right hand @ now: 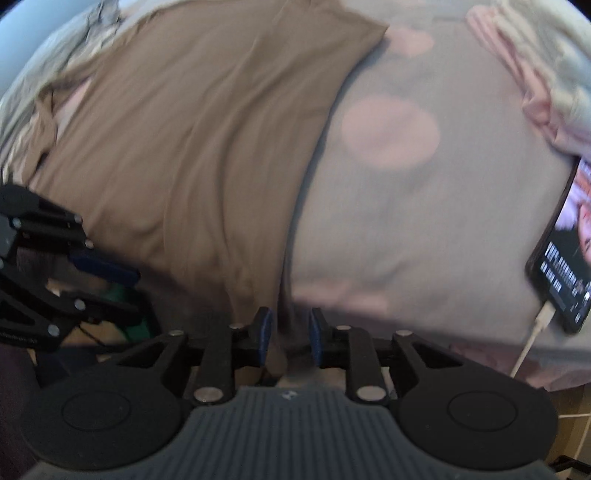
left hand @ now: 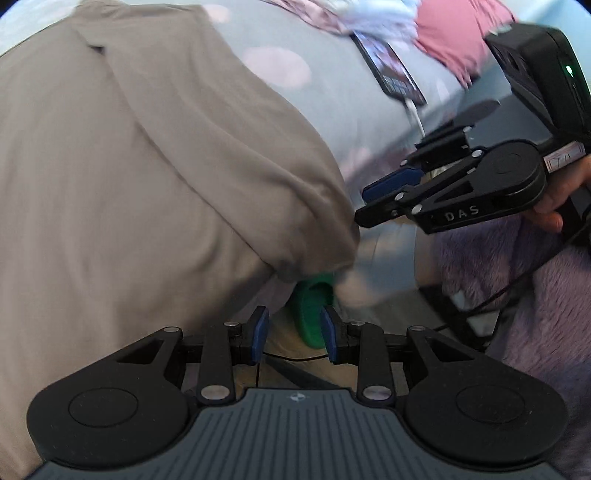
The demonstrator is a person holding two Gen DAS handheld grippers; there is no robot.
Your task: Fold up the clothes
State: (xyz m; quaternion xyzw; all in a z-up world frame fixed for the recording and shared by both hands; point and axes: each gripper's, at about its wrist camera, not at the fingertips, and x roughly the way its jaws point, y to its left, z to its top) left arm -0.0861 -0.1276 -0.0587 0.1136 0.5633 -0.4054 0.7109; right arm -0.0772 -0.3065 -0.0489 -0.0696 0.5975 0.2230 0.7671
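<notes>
A tan garment (left hand: 129,166) lies spread on the bed, its near edge hanging over the side; it also fills the left of the right wrist view (right hand: 192,140). My left gripper (left hand: 294,335) is open and empty just below the garment's hanging corner. My right gripper (right hand: 287,336) is open, its blue pads either side of the garment's lower edge without clamping it. The right gripper also shows in the left wrist view (left hand: 373,201), right of the garment's corner. The left gripper shows at the left edge of the right wrist view (right hand: 122,291).
The bed sheet (right hand: 424,221) is pale grey with pink dots. A lit phone (right hand: 569,258) on a white cable lies at the right. Pink and white clothes (left hand: 436,33) are piled at the back. A green object (left hand: 312,306) sits below the bed edge. A purple fleece (left hand: 535,295) is on the right.
</notes>
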